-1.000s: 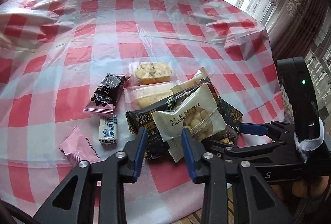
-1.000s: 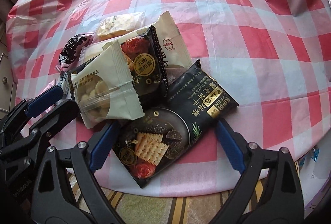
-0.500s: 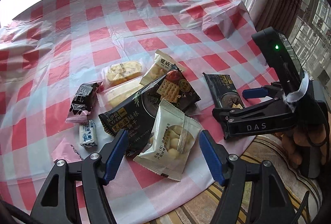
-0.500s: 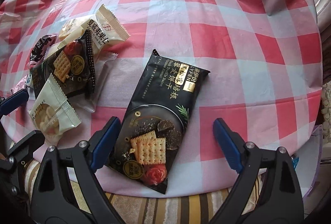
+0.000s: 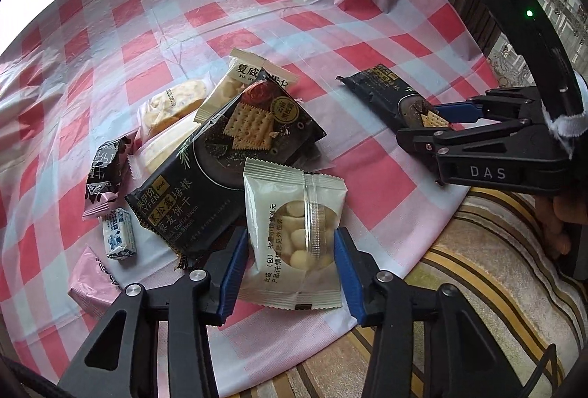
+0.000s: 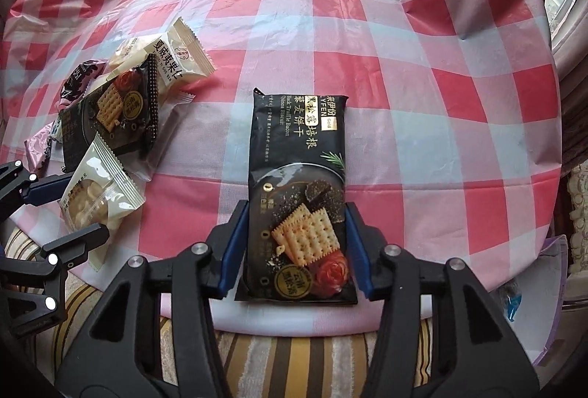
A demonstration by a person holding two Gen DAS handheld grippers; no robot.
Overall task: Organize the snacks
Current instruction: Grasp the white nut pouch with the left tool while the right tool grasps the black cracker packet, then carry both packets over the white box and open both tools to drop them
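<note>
Both grippers look closed on a packet at the near edge of the bench (image 6: 422, 41), which wears a red and white checked cloth. The left gripper (image 5: 290, 264) has its blue pads pressed against the two long sides of a white nut packet (image 5: 294, 236), which overlaps the near end of the snack pile (image 5: 205, 140). The right gripper (image 6: 297, 245) clasps the lower half of a black cracker packet (image 6: 297, 185), well to the right of the pile and lying apart from everything else. The step in hand seems to be pulling these two out so each can go with its kind. To do it well, lift the nut packet straight up and away from the pile, since its far edge rests on the black cracker packet in the pile (image 5: 220, 170) and a sideways drag would pull that one along. Squeeze only lightly (crackers and nuts inside can crush, and the film is slippery). Keep the two grippers well apart while they move, as they sit near each other at the bench edge.
</note>
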